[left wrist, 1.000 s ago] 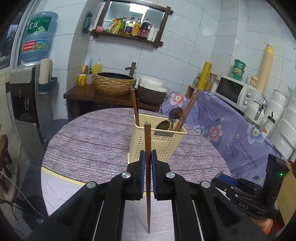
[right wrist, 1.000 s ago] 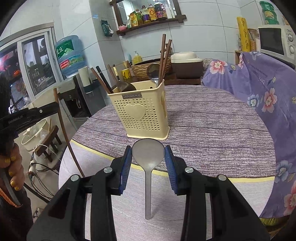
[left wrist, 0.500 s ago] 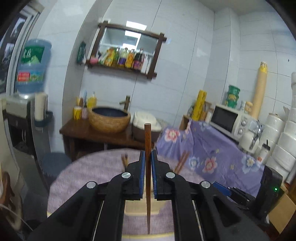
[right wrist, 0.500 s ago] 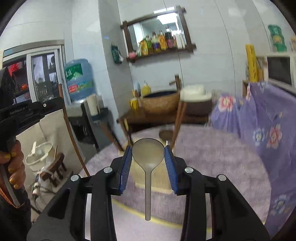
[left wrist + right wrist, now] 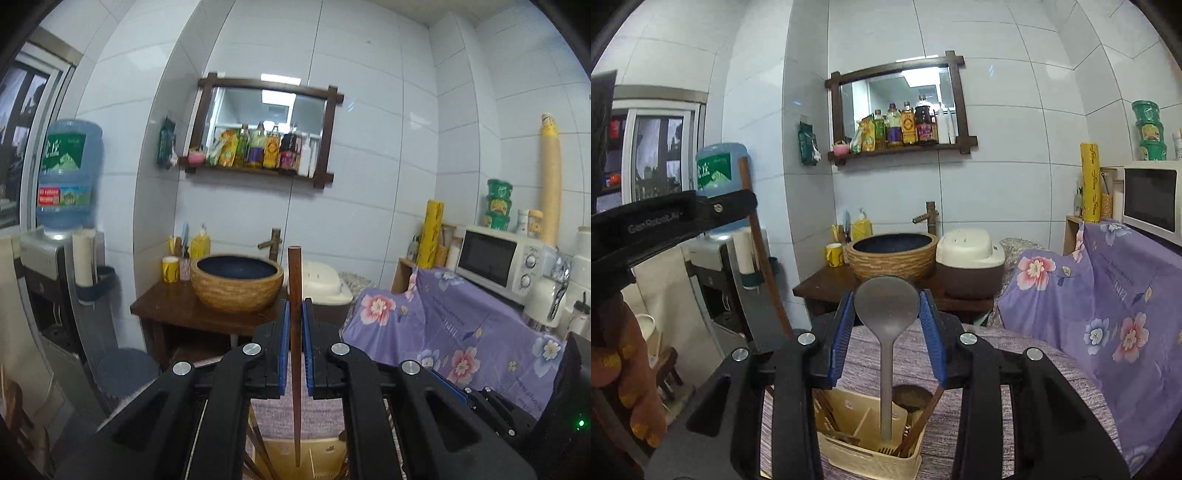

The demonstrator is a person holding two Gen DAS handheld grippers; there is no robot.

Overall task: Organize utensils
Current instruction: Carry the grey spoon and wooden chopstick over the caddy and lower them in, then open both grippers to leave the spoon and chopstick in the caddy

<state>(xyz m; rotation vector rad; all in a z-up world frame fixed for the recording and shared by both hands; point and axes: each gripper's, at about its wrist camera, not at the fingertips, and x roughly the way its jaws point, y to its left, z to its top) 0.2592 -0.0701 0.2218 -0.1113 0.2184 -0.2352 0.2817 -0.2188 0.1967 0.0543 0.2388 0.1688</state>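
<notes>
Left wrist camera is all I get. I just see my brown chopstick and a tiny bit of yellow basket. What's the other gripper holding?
Observer: The right gripper is shut on a grey spoon, bowl up, handle pointing down at the basket.
Operator: Anything in the basket already?
Observer: Yes, brown chopsticks lean in it beside a dark spoon.
Operator: Does it have sections?
Observer: Yes, a divider shows inside.
</notes>
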